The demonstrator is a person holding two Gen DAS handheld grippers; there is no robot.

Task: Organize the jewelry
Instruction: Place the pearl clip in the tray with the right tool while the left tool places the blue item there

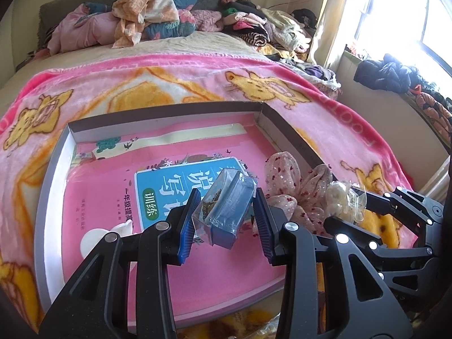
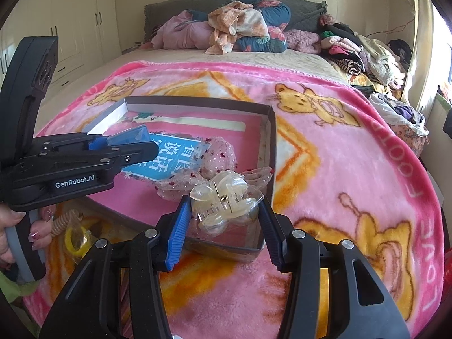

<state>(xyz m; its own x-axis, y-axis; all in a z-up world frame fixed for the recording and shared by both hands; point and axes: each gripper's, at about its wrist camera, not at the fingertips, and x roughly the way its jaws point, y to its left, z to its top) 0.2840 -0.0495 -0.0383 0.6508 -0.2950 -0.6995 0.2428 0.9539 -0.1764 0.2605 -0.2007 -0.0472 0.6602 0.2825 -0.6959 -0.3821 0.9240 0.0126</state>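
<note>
I hold a small packet (image 1: 224, 210) in my left gripper (image 1: 226, 220), its blue pads closed partway onto the clear wrapping, with something gold and chain-like showing through the plastic. It hangs above the shallow box (image 1: 56, 163) that sits on the pink blanket (image 1: 118, 84), right over the blue book (image 1: 169, 189) lying inside. I judge I keep it up here because I have yet to choose a bare spot for it on the box floor.

My right gripper (image 2: 226, 217) is closed partway on a clear hair clip (image 2: 224, 202) in its own plastic bag, pinched from both sides. It sits above the near right corner of the box, just in front of the pink scrunchie (image 2: 214, 161) that already lies inside against the book. Carrying one piece in each gripper lets me set both down in the box in one go.

Both grippers point forward across the bed, about level and tipped a little down toward the box. The left one reaches in from the left side, with my left hand (image 2: 17, 234) around its handle, fingers curled. The right one comes in low from the near edge. A yellow ring (image 2: 75, 238) and a coiled hair tie (image 2: 63, 221) lie on the blanket outside the box near my left hand, still to be gathered, I think.
</note>
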